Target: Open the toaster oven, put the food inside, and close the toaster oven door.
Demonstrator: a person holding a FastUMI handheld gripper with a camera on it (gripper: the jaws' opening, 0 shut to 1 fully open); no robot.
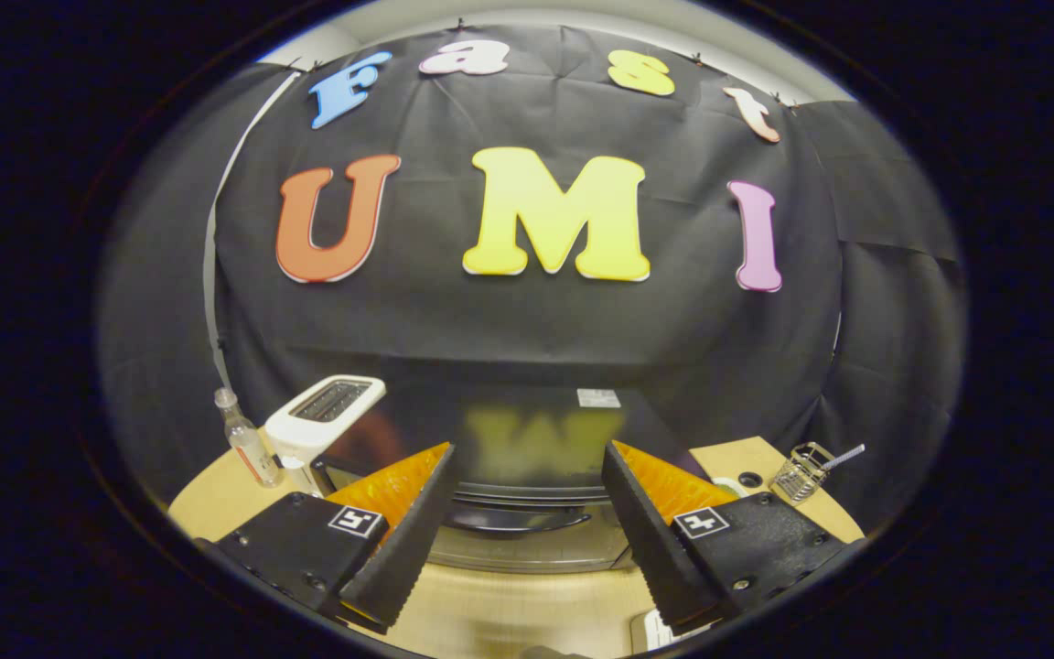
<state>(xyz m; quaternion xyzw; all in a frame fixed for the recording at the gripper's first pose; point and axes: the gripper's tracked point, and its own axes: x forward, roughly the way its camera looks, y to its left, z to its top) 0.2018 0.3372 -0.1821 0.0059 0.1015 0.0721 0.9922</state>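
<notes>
A black toaster oven (527, 439) with a glossy top stands on the wooden table (490, 613) straight ahead of me. Its door is shut, and the dark handle (513, 520) runs across the top of the glass front. My gripper (527, 476) is open. The two fingers are spread wide, level with the oven's upper front edge, one to each side of the handle, touching nothing. A white object (660, 631) peeks out under the right finger; I cannot tell what it is.
A white pop-up toaster (321, 416) and a small clear bottle (243, 439) stand left of the oven. A wire basket (801, 471) with a utensil and a small round object (748, 479) sit to the right. Bare tabletop lies in front of the oven.
</notes>
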